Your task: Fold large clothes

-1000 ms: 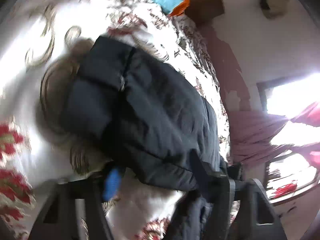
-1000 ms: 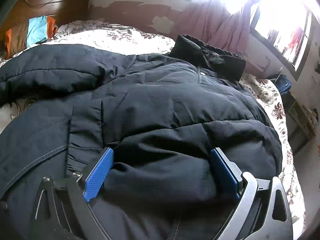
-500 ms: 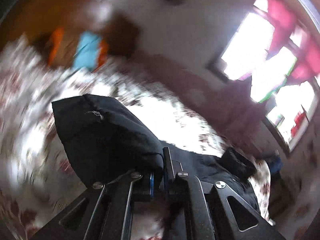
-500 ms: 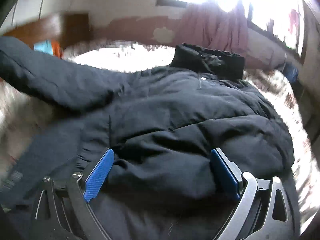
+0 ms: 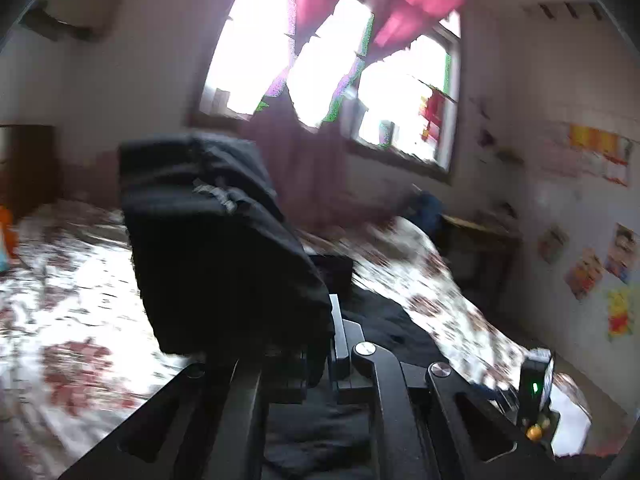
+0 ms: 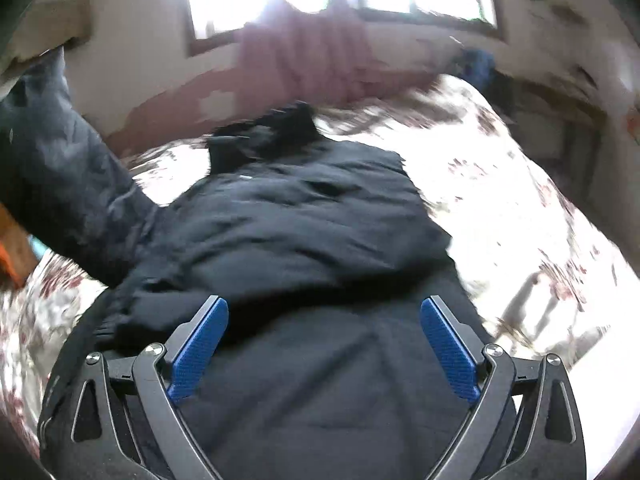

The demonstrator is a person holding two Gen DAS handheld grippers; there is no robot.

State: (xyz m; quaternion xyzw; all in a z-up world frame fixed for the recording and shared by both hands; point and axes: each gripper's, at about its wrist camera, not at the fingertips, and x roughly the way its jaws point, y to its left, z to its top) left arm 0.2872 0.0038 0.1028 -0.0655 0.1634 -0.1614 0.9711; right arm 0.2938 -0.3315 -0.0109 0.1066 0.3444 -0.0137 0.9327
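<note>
Inspecting the left wrist view first: the left gripper point(image 5: 320, 344) has its fingers pressed together on a fold of dark padded cloth, which reads as a sleeve point(image 5: 208, 240) of the black jacket. The sleeve stands above the fingers, clear of the floral bedspread point(image 5: 60, 300), with its cuff end uppermost and a pale tag or thread visible on its face. More dark cloth lies below and behind the fingers on the bed. Beyond are a bright window point(image 5: 332, 64) with red curtains point(image 5: 412, 4) and a wall bearing posters. The frame is blurred; fine detail of the pinch point cannot be told.

Right wrist view: the right gripper point(image 6: 324, 344) has its fingers spread wide, blue pads point(image 6: 448, 348) apart, with nothing pinched. They sit just over the lower body of the black jacket point(image 6: 312, 232), which lies spread on the bedspread with its collar point(image 6: 272, 132) toward the window wall. At the left of this view the raised sleeve runs up and out of frame. Whether the pads touch the cloth cannot be told.

Assessment of progress: the task appears to be at an early stage. The jacket is laid out roughly flat and one sleeve is gripped and lifted, evidently to be brought across the body. No completed fold is visible. Judged remaining: laying this sleeve inward, treating the other sleeve, then folding the body.
</note>
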